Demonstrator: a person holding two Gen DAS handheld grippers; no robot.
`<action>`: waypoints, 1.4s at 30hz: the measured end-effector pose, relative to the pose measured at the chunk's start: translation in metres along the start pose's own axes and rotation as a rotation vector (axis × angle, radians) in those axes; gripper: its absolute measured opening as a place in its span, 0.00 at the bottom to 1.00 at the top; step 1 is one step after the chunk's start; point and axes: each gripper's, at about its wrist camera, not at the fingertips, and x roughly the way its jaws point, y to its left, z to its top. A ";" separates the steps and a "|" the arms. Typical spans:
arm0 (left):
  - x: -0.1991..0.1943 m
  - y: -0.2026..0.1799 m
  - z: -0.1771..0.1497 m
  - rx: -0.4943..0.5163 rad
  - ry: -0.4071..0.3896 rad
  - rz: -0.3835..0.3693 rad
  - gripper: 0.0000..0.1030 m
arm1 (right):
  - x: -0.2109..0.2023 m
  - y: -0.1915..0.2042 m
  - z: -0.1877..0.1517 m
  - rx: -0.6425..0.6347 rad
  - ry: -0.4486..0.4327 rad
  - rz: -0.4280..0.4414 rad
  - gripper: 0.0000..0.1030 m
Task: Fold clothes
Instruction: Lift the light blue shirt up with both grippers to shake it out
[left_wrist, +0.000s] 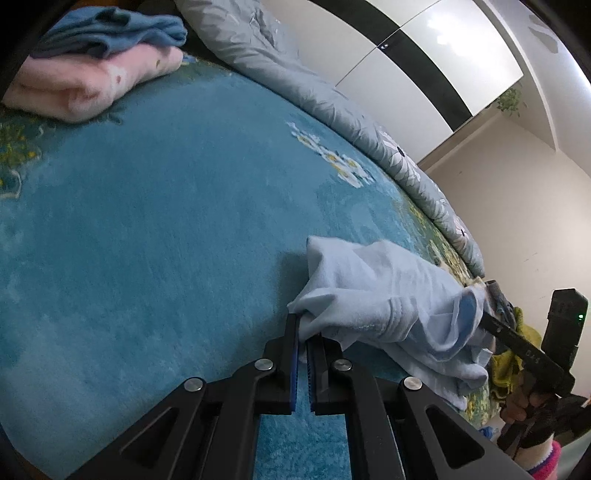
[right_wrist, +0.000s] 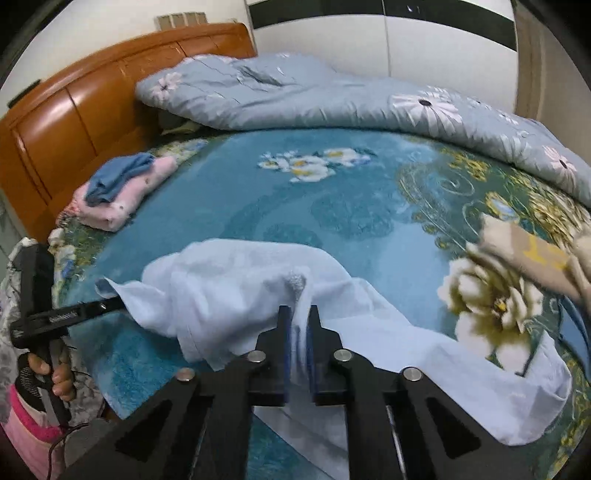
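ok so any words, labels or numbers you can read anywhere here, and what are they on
Nothing reads with certainty.
Pale marking, perhaps "D46", on a finger of the right gripper in the left wrist view: too small to be sure.
White print on a finger of the left gripper in the right wrist view: blurred, unreadable.

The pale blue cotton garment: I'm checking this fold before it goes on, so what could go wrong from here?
1. The pale blue cotton garment is bunched between the left gripper and the right gripper, so creases may get folded in.
2. Each gripper pinches only a small edge, which could slip out.
3. The beige cloth lies close and might get dragged along.
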 end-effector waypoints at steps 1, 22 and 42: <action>-0.002 -0.002 0.003 0.009 -0.009 0.007 0.03 | -0.003 0.001 0.001 0.001 -0.011 -0.015 0.05; -0.215 -0.190 0.111 0.559 -0.586 0.018 0.03 | -0.287 0.060 0.059 -0.013 -0.858 -0.319 0.04; -0.205 -0.260 0.161 0.733 -0.601 0.197 0.03 | -0.281 0.033 0.111 -0.048 -0.831 -0.318 0.04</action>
